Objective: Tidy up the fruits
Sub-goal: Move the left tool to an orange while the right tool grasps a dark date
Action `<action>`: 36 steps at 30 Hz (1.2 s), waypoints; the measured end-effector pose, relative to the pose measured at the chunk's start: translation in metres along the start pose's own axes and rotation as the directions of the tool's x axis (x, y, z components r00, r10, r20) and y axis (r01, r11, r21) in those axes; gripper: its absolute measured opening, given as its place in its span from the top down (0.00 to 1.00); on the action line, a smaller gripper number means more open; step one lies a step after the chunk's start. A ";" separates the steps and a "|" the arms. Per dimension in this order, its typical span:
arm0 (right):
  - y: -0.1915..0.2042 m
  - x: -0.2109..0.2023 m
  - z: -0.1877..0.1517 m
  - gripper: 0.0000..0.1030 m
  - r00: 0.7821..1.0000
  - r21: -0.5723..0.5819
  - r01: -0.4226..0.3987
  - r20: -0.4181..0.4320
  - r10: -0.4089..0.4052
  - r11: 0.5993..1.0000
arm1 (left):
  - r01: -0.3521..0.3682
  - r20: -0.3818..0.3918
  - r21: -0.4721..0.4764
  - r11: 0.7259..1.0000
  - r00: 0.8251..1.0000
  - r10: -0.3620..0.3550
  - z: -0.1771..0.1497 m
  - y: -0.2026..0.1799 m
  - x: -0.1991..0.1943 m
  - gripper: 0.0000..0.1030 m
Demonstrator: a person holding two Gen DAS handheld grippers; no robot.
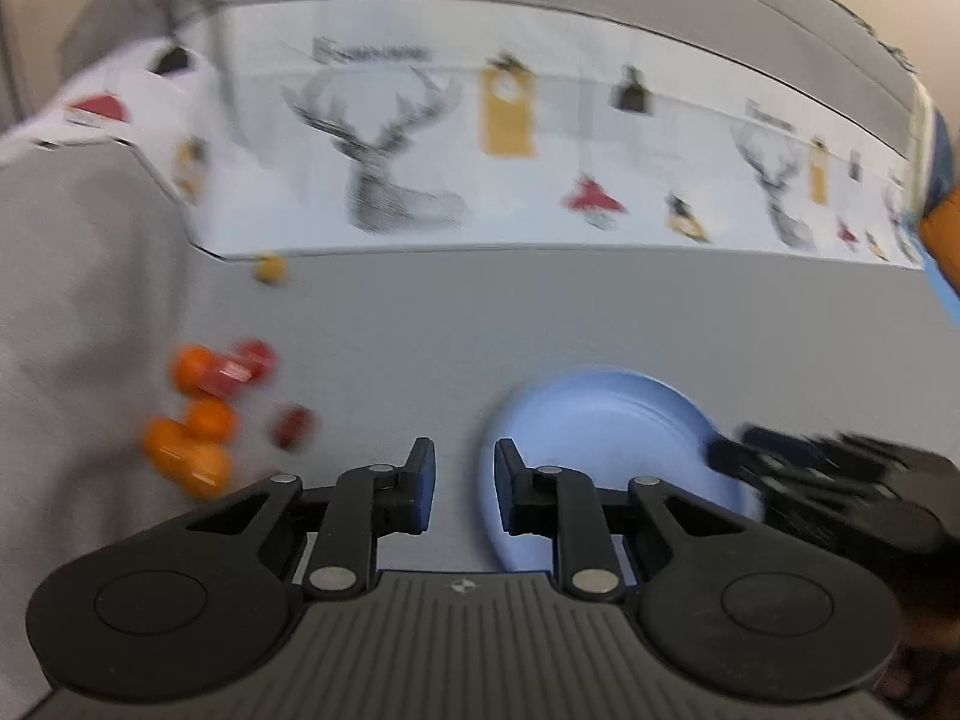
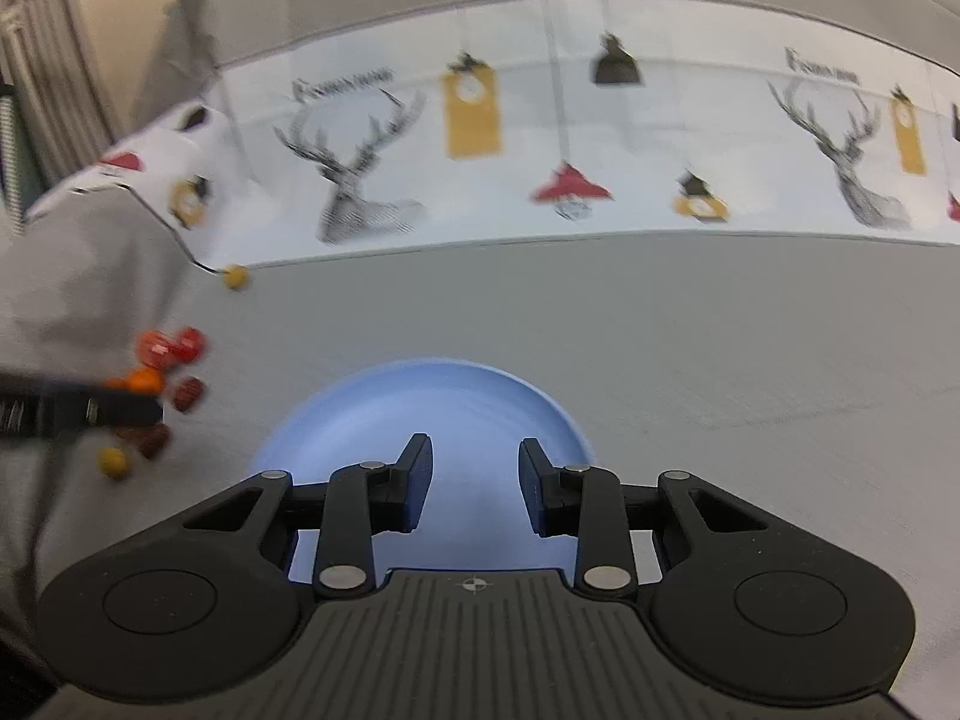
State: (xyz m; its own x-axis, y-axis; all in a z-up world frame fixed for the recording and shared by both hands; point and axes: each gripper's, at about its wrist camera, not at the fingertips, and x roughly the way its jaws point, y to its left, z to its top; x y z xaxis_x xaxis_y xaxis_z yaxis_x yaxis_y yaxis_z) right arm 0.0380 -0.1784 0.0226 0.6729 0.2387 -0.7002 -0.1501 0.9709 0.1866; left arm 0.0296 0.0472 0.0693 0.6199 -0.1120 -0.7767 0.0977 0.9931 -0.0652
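Note:
A light blue plate point(image 1: 600, 420) lies on the grey tablecloth; it also shows in the right wrist view point(image 2: 432, 414). A cluster of small orange fruits point(image 1: 192, 420) and red fruits point(image 1: 255, 360) lies left of it, also in the right wrist view point(image 2: 168, 354). A small yellow fruit point(image 1: 269, 268) sits farther back by the printed cloth. My left gripper point(image 1: 465, 483) is open and empty, between fruits and plate. My right gripper point(image 2: 474, 489) is open and empty, over the plate's near half; it shows at the right of the left wrist view point(image 1: 798, 474).
A white printed cloth band with deer and tags point(image 2: 540, 138) runs across the far side of the table. The left gripper's fingers point(image 2: 90, 411) reach in from the left edge, in front of the fruit cluster. Both views are motion-blurred.

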 end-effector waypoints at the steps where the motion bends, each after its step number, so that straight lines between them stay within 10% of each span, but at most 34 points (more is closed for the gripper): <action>1: 0.005 -0.001 0.001 0.67 1.000 -0.008 -0.015 0.009 0.015 1.000 | -0.020 0.004 -0.010 1.000 1.000 0.020 0.002 0.011 0.001 0.77; 12: 0.068 0.011 -0.005 0.67 0.986 -0.162 -0.167 -0.029 0.165 0.973 | -0.120 -0.121 -0.365 0.923 0.989 0.080 -0.019 0.104 0.038 0.77; 36: 0.192 0.113 -0.007 0.47 0.937 -0.418 -0.337 -0.066 0.342 0.843 | -0.190 -0.120 -0.439 0.878 0.981 0.152 -0.015 0.132 0.063 0.62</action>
State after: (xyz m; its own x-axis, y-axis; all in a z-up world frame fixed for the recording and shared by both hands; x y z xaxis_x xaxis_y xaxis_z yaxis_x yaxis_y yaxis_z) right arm 0.0800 0.0347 -0.0257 0.5316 0.5575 -0.6376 -0.6568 0.7467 0.1053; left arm 0.0699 0.1717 0.0022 0.5293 0.0459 -0.8472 -0.3737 0.9091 -0.1843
